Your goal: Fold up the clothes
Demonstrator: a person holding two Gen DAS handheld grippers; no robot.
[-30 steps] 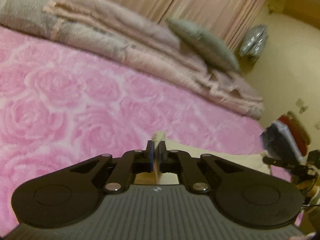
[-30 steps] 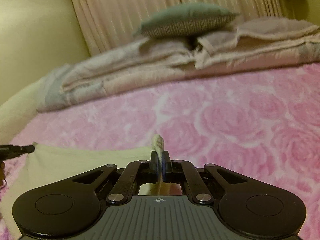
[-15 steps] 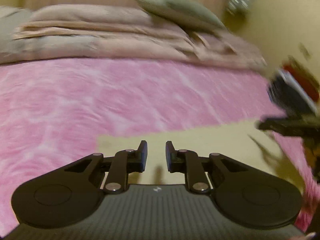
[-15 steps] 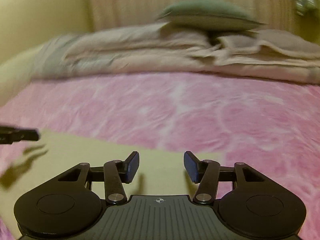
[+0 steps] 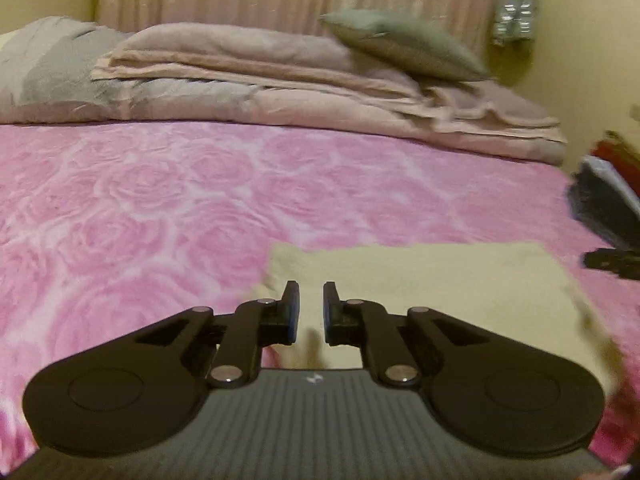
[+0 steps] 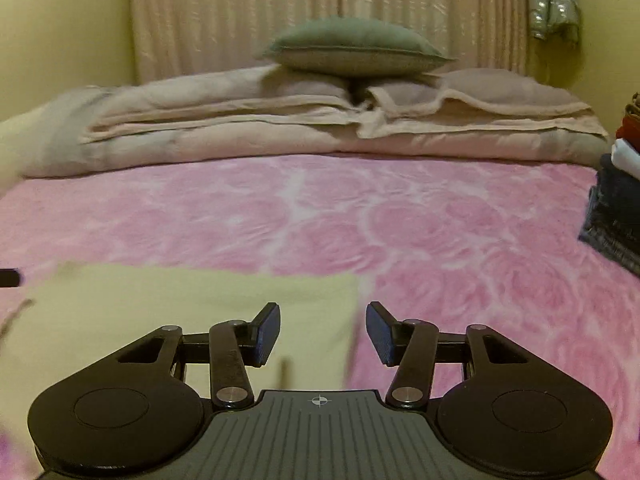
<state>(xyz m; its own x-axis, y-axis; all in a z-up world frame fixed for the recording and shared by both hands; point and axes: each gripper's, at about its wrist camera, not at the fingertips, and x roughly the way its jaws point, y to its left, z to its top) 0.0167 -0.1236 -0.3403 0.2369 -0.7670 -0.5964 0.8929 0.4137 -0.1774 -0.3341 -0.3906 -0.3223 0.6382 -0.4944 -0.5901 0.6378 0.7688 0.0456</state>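
A pale yellow cloth (image 5: 420,280) lies flat on the pink rose-patterned bed cover (image 5: 140,208). My left gripper (image 5: 311,308) is open and empty, just above the cloth's left end. In the right wrist view the same cloth (image 6: 168,312) lies at the lower left. My right gripper (image 6: 323,334) is open and empty over the cloth's right edge. The other gripper's tip (image 5: 612,262) shows at the right edge of the left wrist view.
Folded beige and grey bedding (image 6: 280,120) with a grey-green pillow (image 6: 352,46) on top lies across the far side of the bed. A stack of folded clothes (image 6: 620,192) stands at the bed's right edge. A curtain (image 6: 320,8) hangs behind.
Both grippers were shut on pinched cloth corners one second ago. Both have opened and let go, and the cloth now lies flat. The right jaws have widened further.
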